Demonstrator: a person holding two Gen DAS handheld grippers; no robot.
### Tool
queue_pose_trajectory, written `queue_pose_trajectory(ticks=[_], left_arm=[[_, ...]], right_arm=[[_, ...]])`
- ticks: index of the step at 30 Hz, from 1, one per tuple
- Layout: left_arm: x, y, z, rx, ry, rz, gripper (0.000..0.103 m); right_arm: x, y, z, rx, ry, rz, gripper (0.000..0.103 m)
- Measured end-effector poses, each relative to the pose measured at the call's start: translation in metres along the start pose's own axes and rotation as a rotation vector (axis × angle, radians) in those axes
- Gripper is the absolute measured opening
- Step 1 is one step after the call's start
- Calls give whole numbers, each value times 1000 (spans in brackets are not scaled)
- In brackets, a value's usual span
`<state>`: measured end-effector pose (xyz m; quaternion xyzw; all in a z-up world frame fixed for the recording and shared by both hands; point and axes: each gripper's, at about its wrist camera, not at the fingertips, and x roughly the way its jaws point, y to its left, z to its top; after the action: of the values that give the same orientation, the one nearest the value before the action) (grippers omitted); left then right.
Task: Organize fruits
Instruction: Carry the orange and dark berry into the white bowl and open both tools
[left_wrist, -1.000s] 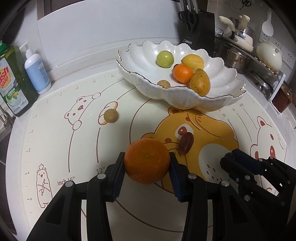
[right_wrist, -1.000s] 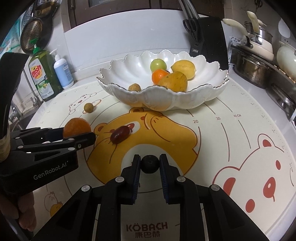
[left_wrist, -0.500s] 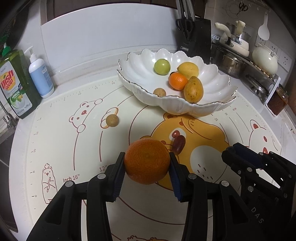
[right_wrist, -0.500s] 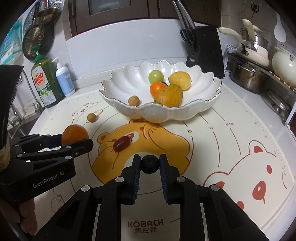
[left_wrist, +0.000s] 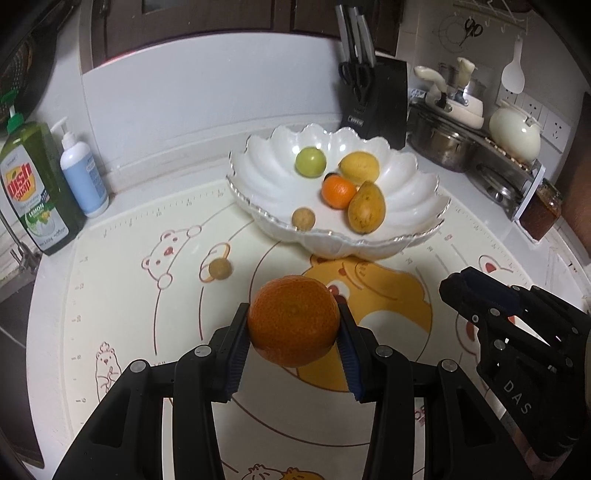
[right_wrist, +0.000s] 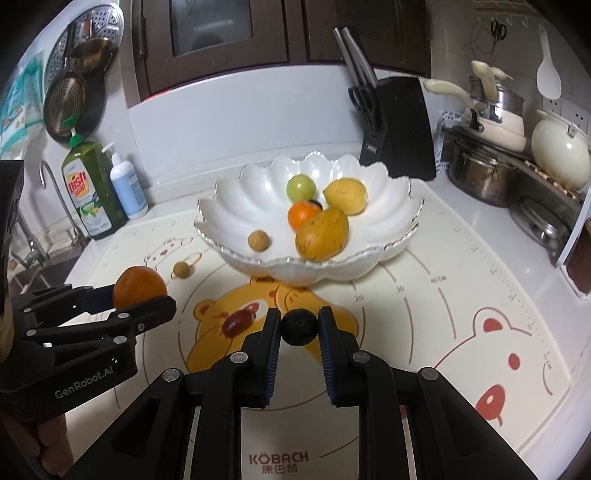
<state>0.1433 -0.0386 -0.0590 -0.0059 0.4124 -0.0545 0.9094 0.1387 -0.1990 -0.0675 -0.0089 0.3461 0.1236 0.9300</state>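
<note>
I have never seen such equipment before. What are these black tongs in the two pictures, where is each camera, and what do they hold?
No robot here: a person holds one black two-finger gripper in each hand. Each gripper carries a fisheye camera that looks forward along its fingers, so each picture is taken from one gripper.

In the left view, the left gripper clamps a large orange. In the right view, the right gripper clamps a small dark round fruit.

Below lies a cream bear-print mat with a small tan round fruit and a dark red oval fruit on it. Behind stands a white scalloped bowl, which already holds several fruits.
</note>
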Motion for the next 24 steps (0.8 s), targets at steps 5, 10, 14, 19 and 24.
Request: queue_pose_trajectory(ticks=[5, 10, 14, 19, 24], left_arm=[[-9, -5, 13, 14, -27, -1, 44], [-18, -9, 28, 28, -54, 1, 44], [-21, -13, 41, 40, -73, 5, 44], [-23, -17, 57, 56, -97, 10, 44], [-19, -23, 71, 68, -119, 12, 44]], right_arm=[[-9, -4, 16, -1, -38, -8, 22], [-17, -8, 31, -8, -72, -15, 22], [-20, -12, 42, -8, -93, -19, 22], [-21, -18, 55, -7, -115, -26, 22], [-18, -27, 69, -1, -134, -34, 22]])
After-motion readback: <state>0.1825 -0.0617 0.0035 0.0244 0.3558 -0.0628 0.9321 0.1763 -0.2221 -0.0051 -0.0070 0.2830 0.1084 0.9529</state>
